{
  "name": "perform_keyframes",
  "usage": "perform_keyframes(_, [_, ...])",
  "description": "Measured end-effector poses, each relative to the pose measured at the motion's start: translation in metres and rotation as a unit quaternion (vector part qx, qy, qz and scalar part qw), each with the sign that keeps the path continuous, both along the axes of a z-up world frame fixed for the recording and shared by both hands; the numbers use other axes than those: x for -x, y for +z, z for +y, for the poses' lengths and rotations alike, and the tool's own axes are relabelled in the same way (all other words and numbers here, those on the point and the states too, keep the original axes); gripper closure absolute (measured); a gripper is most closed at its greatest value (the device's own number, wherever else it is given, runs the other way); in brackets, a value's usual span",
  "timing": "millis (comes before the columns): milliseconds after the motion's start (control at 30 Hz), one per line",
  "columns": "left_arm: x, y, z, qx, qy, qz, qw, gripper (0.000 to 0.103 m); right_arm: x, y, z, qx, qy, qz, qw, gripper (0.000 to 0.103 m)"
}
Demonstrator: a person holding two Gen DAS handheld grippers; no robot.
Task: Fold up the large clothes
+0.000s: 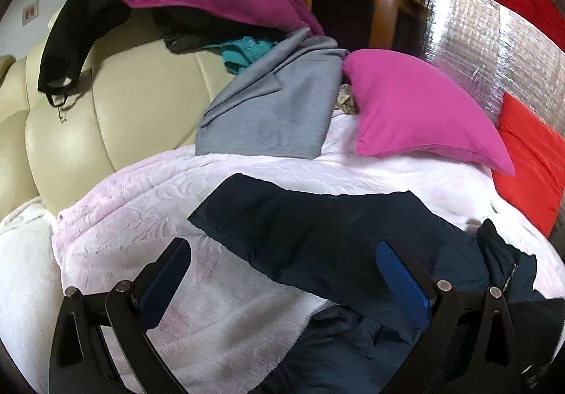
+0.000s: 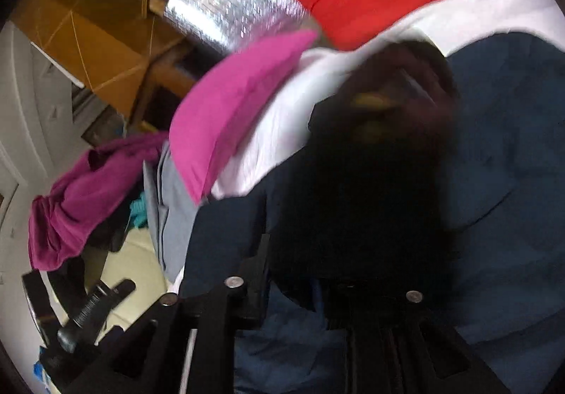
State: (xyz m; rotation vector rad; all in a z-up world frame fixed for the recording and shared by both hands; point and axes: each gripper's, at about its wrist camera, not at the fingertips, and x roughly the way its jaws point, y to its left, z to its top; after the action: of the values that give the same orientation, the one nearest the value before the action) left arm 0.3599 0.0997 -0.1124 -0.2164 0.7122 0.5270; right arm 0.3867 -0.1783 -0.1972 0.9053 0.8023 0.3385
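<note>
Grippers over navy jacket on a pink blanket

Left gripper (image 1: 282, 274) hangs spread wide with nothing between its blue-padded fingers (image 1: 402, 284), above an embossed plush pink blanket (image 1: 141, 210). The navy jacket (image 1: 335, 238) lies flat across it, one straight edge crossing under the jaws, bare blanket free on the left. Right gripper (image 2: 317, 263) is blurred; dark cloth covers its jaws, so I cannot tell its spread or grip. A magenta cushion (image 1: 420, 107) sits beyond.
</note>
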Motion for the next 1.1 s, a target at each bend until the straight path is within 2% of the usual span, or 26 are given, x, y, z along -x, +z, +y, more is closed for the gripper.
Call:
perform_keyframes(33, [0.0, 0.0, 0.002, 0.003, 0.001, 0.0, 1.0, 0.0, -0.006, -0.004, 0.002, -0.01, 0.011, 0.007, 1.0, 0.047])
perform_keyframes(67, [-0.001, -0.001, 0.004, 0.007, 0.001, 0.001, 1.0, 0.0, -0.007, -0.01, 0.006, -0.024, 0.03, 0.019, 0.999, 0.021])
perform_keyframes(100, [-0.001, -0.001, 0.004, 0.008, 0.0, 0.001, 1.0, 0.0, -0.007, -0.015, 0.006, -0.033, 0.045, 0.028, 0.998, 0.014])
perform_keyframes(200, [-0.004, -0.002, -0.003, 0.014, -0.022, 0.0, 0.9997, 0.0, 0.001, -0.019, 0.003, -0.042, 0.063, 0.038, 0.996, 0.014])
perform_keyframes(333, [-0.004, -0.001, -0.019, 0.011, -0.059, -0.01, 0.9982, 0.0, 0.033, -0.003, -0.031, -0.029, 0.058, 0.003, 0.998, 0.014])
perform_keyframes(433, [-0.004, 0.0, -0.023, 0.015, -0.069, -0.017, 0.9973, 0.0, 0.062, 0.007, -0.079, -0.008, 0.009, -0.018, 1.0, 0.015])
perform_keyframes(500, [-0.006, -0.001, -0.022, 0.01, -0.064, -0.014, 0.9978, 0.0, 0.074, 0.011, -0.107, 0.028, -0.036, -0.016, 0.999, 0.018])
perform_keyframes(567, [-0.007, -0.003, -0.017, 0.01, -0.051, -0.007, 0.9986, 0.0, 0.078, 0.006, -0.132, 0.066, -0.074, 0.01, 0.995, 0.024])
perform_keyframes(633, [-0.009, -0.005, -0.008, 0.015, -0.036, 0.002, 0.9992, 0.0, 0.078, -0.002, -0.146, 0.078, -0.096, 0.032, 0.992, 0.032])
perform_keyframes(700, [-0.011, -0.009, 0.0, 0.012, -0.017, 0.016, 0.9996, 0.0, 0.075, -0.022, -0.157, 0.1, -0.109, 0.077, 0.986, 0.045])
perform_keyframes(733, [-0.013, -0.011, 0.006, 0.013, -0.007, 0.023, 0.9996, 0.0, 0.072, -0.029, -0.155, 0.104, -0.108, 0.1, 0.984, 0.05])
perform_keyframes(767, [-0.014, -0.013, 0.011, 0.016, -0.002, 0.028, 0.9995, 0.0, 0.069, -0.037, -0.154, 0.106, -0.108, 0.118, 0.981, 0.059])
perform_keyframes(833, [-0.015, -0.016, 0.023, 0.028, 0.013, 0.036, 0.9989, 0.0, 0.073, -0.034, -0.154, 0.115, -0.116, 0.114, 0.98, 0.062])
perform_keyframes(900, [-0.015, -0.018, 0.033, 0.034, 0.029, 0.04, 0.9982, 0.0, 0.072, -0.021, -0.145, 0.125, -0.114, 0.096, 0.981, 0.062])
perform_keyframes(967, [-0.015, -0.02, 0.045, 0.046, 0.044, 0.042, 0.9971, 0.0, 0.064, 0.0, -0.121, 0.14, -0.094, 0.058, 0.984, 0.062])
perform_keyframes(1000, [-0.014, -0.022, 0.052, 0.055, 0.051, 0.043, 0.9963, 0.0, 0.057, 0.011, -0.105, 0.141, -0.07, 0.038, 0.987, 0.062])
perform_keyframes(1100, [-0.014, -0.03, 0.074, 0.095, 0.065, 0.053, 0.9919, 0.0, 0.037, 0.021, -0.062, 0.122, -0.003, 0.016, 0.992, 0.062])
